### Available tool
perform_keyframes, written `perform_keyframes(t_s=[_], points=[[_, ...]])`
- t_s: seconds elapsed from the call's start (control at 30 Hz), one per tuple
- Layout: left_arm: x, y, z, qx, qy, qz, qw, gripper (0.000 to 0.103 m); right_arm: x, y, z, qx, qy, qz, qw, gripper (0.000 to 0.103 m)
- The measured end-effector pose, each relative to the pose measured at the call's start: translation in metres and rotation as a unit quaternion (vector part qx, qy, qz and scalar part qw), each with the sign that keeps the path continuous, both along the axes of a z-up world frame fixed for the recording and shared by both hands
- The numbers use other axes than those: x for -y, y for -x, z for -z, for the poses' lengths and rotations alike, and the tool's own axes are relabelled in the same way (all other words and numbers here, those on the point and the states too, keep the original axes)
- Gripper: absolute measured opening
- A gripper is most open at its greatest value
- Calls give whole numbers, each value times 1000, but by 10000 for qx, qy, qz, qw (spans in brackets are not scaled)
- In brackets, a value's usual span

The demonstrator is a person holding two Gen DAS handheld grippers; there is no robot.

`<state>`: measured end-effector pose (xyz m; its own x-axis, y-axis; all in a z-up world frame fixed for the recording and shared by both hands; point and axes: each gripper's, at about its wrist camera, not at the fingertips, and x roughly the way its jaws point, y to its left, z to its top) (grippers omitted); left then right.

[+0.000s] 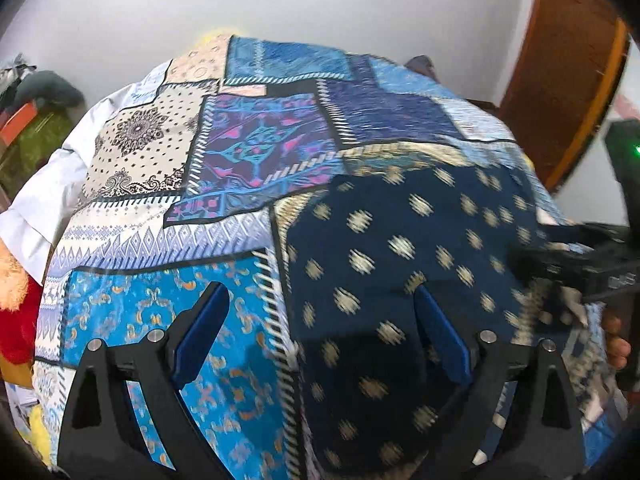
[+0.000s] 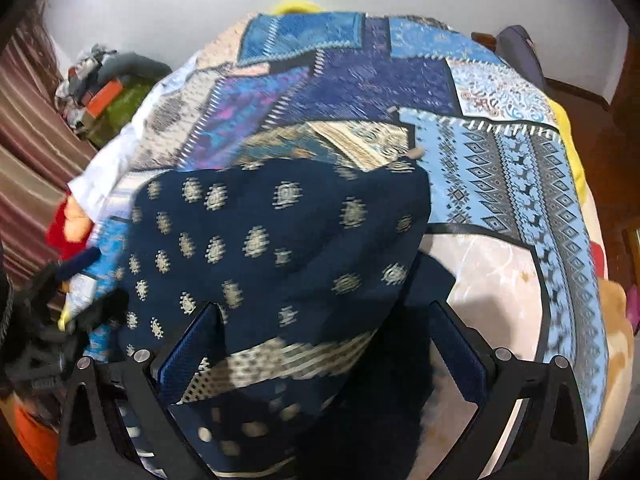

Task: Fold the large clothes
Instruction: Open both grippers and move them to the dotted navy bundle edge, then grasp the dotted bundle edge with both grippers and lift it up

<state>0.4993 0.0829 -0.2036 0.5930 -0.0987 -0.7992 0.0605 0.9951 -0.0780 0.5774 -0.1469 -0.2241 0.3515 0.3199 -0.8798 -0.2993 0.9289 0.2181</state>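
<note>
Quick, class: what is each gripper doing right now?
Left gripper: open, holding nothing.
Right gripper: open, over the navy gold-dotted cloth.

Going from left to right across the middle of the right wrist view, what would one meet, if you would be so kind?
Striped curtain → white cloth → navy garment with gold motifs → light-blue patterned panel of the bedspread → yellow fabric at the bed's edge.
</note>
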Motion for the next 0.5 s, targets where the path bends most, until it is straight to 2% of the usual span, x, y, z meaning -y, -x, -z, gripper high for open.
perform_keyframes(t_s=[0.1,0.2,0.27,0.37,0.5], points=[[-14,-3,-5,96,70,-193,9997,97,22,-6,1,35,-123,132,9998,103],[-31,2,-17,221,-290,-559,9978,97,44,-1,-15,319,131,308,9989,103],[-41,9,-23,219,-305,-583,9976,97,57,5,-24,342,210,389,9984,103],[-51,23,-28,141,-31,-486,9987,97,67,20,-36,341,111,208,9991,103],[-52,43,-15,-265,721,-101,9970,97,67,43,-37,157,-353,-66,9992,103]])
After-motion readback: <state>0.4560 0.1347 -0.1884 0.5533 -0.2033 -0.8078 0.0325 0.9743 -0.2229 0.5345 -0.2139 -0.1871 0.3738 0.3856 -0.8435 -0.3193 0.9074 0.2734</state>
